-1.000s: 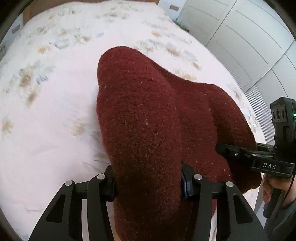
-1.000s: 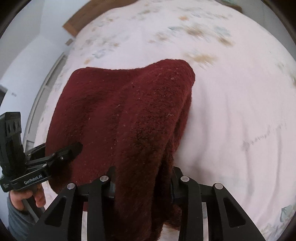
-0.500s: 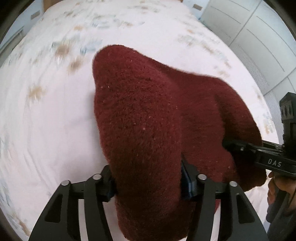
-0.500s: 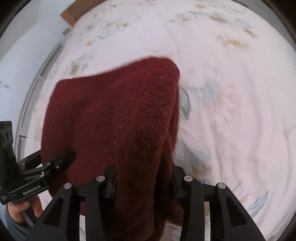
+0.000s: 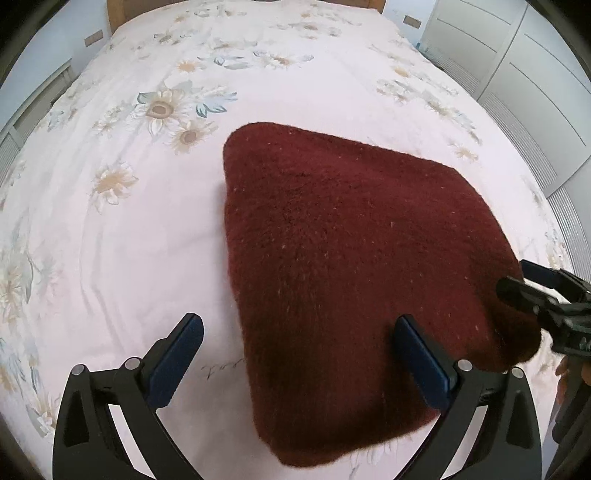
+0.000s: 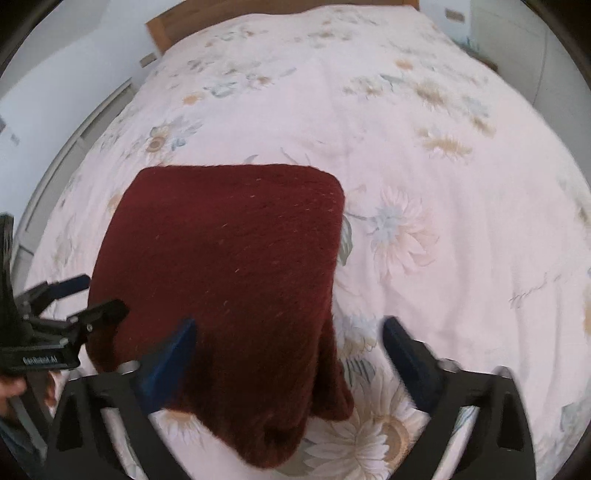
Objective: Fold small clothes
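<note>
Both my sets of fingers are spread wide, gripping nothing. My left gripper (image 5: 295,343) has its blue-padded fingers (image 5: 177,354) apart: the left one is over bare sheet, the right one over the near part of the dark red fuzzy knitted garment (image 5: 351,258). My right gripper (image 6: 288,350) is likewise splayed, its left pad over the garment's near portion, its right pad over the sheet. Cannot tell if any pad actually touches the fabric.

The garment lies folded into a rough rectangle on the pale pink bedsheet printed with sunflowers (image 5: 129,221), its near edge reaching between each gripper's fingers. In the right wrist view the near end looks bunched and thicker than the rest.

Beyond the bed: a wooden headboard (image 6: 177,22) at the far end, and white panelled wardrobe doors (image 5: 535,74) along the right in the left wrist view.
</note>
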A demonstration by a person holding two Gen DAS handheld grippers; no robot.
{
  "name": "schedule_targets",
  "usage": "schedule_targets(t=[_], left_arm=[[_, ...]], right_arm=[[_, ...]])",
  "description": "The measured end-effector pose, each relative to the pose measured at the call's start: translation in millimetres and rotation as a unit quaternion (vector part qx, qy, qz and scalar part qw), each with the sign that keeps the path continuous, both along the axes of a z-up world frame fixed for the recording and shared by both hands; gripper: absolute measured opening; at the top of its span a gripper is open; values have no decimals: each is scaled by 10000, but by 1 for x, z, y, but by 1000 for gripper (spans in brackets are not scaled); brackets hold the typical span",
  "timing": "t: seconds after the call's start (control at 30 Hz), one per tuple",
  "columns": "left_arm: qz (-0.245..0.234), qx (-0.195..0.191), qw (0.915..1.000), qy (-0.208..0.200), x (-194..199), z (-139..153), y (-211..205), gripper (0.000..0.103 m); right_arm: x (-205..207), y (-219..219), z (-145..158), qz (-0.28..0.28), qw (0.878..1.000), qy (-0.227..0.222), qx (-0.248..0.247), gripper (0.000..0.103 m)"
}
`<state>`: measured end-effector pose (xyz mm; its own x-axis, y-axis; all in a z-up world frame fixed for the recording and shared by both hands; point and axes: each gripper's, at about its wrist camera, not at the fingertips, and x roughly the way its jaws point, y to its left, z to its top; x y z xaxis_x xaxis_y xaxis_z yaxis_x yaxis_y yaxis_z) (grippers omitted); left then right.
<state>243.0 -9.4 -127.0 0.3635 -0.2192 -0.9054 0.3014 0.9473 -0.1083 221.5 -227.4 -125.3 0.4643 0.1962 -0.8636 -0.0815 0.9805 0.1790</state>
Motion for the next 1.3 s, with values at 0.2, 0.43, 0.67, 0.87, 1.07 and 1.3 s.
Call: schedule_targets(t=[0.2,0.43,0.67,0.87,1.07,1.3], left_arm=[[-3,39,9999,-127,-15,-3,7,102],[64,-171,9997,-154,-30,-31,39,103],[33,-64,9993,-373,-32,-33,46,103],[132,-95,9984,-533,-46,4,46,102],[336,-219,9962,-771,-82,61,63,102],[429,53,9915,-1226,-136,111,65,102]], right_arm=[[-17,-8,-18,-86,9989,-52,-466,103],[-25,-40,-54,-260,9987,-95,-431,103],[-31,-35,-48,-367,9982,-228,-417,103],[-52,-31,1,-345,9965,-559,-522,103],[-98,-38,56,-372,9926,-887,-743,103],[-165,-48,102,-468,9869,-1212,-953,103]])
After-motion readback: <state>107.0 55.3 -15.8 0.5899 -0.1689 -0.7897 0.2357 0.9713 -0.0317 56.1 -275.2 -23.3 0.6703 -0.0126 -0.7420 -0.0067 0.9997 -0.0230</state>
